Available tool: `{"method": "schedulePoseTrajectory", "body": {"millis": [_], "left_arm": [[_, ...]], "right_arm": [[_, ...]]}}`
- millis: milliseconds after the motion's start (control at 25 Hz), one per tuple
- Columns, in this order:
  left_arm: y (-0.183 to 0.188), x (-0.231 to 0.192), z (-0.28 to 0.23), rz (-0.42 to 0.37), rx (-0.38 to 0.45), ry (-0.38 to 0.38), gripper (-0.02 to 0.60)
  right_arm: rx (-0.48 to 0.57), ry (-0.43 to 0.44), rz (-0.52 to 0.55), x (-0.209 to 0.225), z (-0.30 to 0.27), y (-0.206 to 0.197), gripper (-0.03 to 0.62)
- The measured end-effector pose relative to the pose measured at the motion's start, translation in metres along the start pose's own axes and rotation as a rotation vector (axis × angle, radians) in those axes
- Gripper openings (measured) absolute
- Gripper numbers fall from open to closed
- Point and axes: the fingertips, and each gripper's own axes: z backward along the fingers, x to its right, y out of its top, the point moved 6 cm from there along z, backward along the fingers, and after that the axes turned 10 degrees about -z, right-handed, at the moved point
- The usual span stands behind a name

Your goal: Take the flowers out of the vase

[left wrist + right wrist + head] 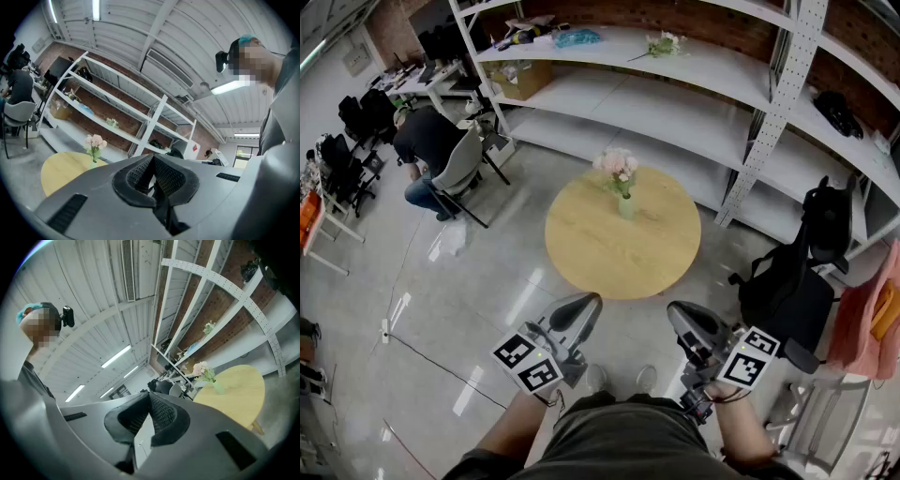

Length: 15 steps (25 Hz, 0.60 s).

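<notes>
Pink flowers [617, 166] stand in a small pale green vase [625, 205] on the far part of a round wooden table [609, 253]. My left gripper [581, 307] and right gripper [682, 319] hover side by side short of the table's near edge, both shut and empty. In the left gripper view the flowers [95, 142] show far off at the left above the table [61, 166]. The right gripper view has the flowers [201, 368] and vase [218, 388] at the right on the table [234, 394].
White shelving [675, 84] runs behind the table, with another bunch of flowers [664, 43] and a cardboard box [520, 79] on it. A person [427, 150] sits on a chair at the left. A black chair with a bag [797, 272] stands right of the table.
</notes>
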Motion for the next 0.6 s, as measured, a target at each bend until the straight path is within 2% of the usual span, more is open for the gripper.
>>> {"method": "schedulePoseTrajectory", "body": {"millis": [600], "left_arm": [[-0.0012, -0.0010, -0.0086, 0.006, 0.004, -0.010, 0.009]], "right_arm": [[0.015, 0.002, -0.014, 0.0036, 0.0000, 0.0050, 0.016]]}}
